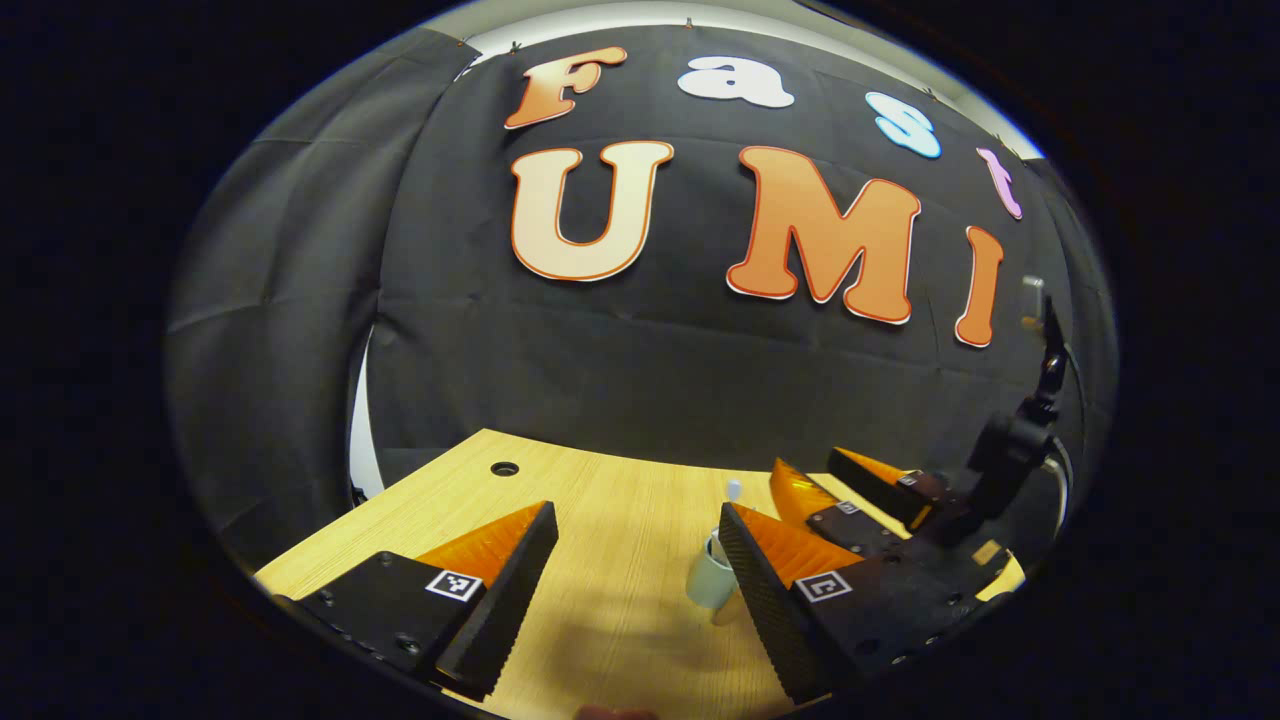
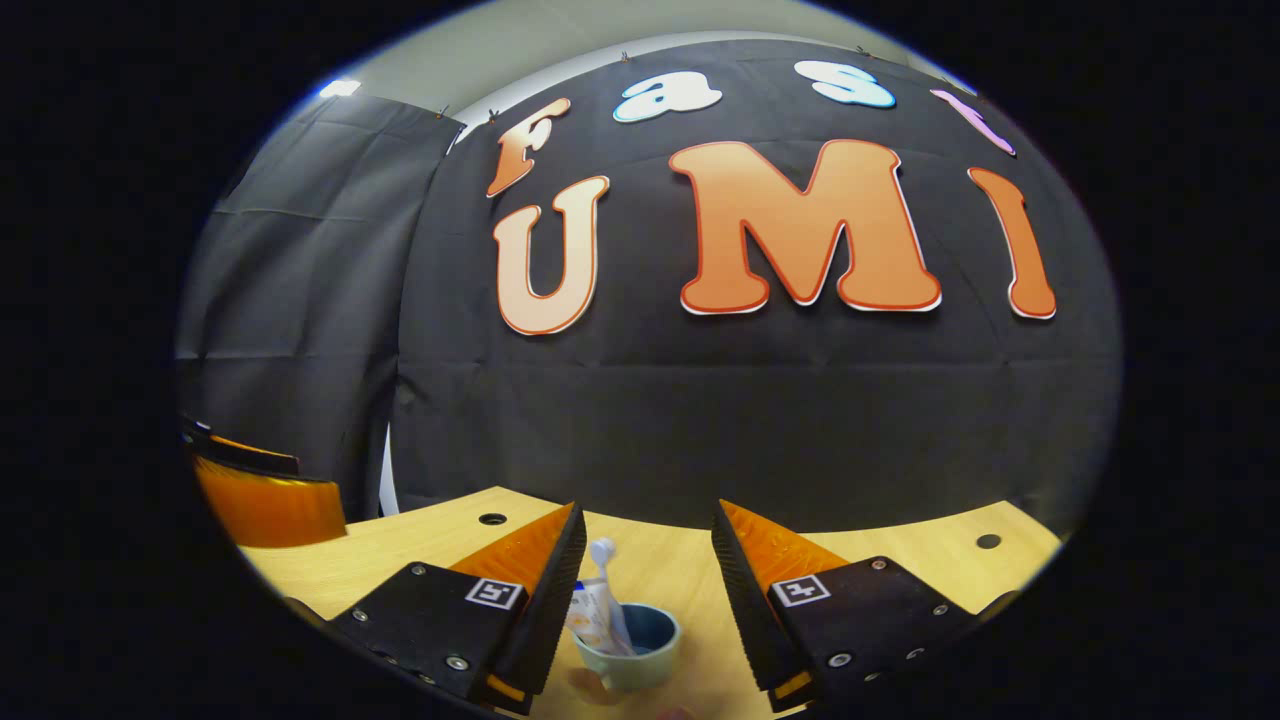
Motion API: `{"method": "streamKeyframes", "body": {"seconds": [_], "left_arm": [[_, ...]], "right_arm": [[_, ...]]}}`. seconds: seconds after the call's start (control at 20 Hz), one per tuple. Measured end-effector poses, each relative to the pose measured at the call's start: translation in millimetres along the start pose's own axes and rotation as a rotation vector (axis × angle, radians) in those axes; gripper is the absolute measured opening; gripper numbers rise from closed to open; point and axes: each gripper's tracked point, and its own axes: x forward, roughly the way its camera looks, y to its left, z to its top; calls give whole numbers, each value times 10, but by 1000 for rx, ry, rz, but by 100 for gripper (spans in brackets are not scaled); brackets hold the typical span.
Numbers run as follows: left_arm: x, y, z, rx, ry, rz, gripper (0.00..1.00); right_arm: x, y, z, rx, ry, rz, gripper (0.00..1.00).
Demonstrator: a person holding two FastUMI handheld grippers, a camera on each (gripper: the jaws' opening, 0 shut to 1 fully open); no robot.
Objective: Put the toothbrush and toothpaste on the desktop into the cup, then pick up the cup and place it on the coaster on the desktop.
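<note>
1. Left gripper (image 1: 630,590): two chunky wedge fingers, black bodies with translucent orange tops. The inner faces are ribbed black pads (image 1: 505,600), kind of sawtooth along the edge.
2. Each finger has a little square black-and-white marker (image 1: 453,585) stuck on top, plus small screws (image 1: 407,645) near the base.
3. Right gripper (image 2: 645,590): same deal, orange wedges on black, a marker (image 2: 800,591) per finger, and silver screws (image 2: 456,662) dotted around the black plates.
4. In the left gripper view, the right gripper (image 1: 815,490) sits farther off, with a black mount (image 1: 1010,445) rising behind it and a thin cable (image 1: 1062,465) looping off that.
</note>
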Motion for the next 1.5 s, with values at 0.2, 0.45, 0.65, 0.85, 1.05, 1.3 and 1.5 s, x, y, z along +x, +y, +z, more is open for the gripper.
{"method": "streamKeyframes", "body": {"seconds": [0.2,0.45,0.65,0.85,1.05,1.3,1.5], "left_arm": [[146,-241,-114,-18,97,-53,98],[511,-481,-532,-70,333,-95,98],[767,-574,-775,-25,588,-104,98],[926,-534,-720,-39,783,-124,98],[1136,-616,-975,7,884,-122,97],[1309,-724,-1395,40,999,-119,97],[1385,-744,-1552,52,1042,-118,74]], "right_arm": [[-472,-397,150,-91,109,-60,84],[-1055,-957,477,-155,166,-170,89],[-1395,-1305,476,-128,251,-260,93],[-1716,-1427,499,-148,284,-297,95],[-1962,-1534,437,-148,328,-334,96],[-2142,-1651,426,-125,348,-394,97],[-2221,-1776,416,-106,362,-437,97]]}}
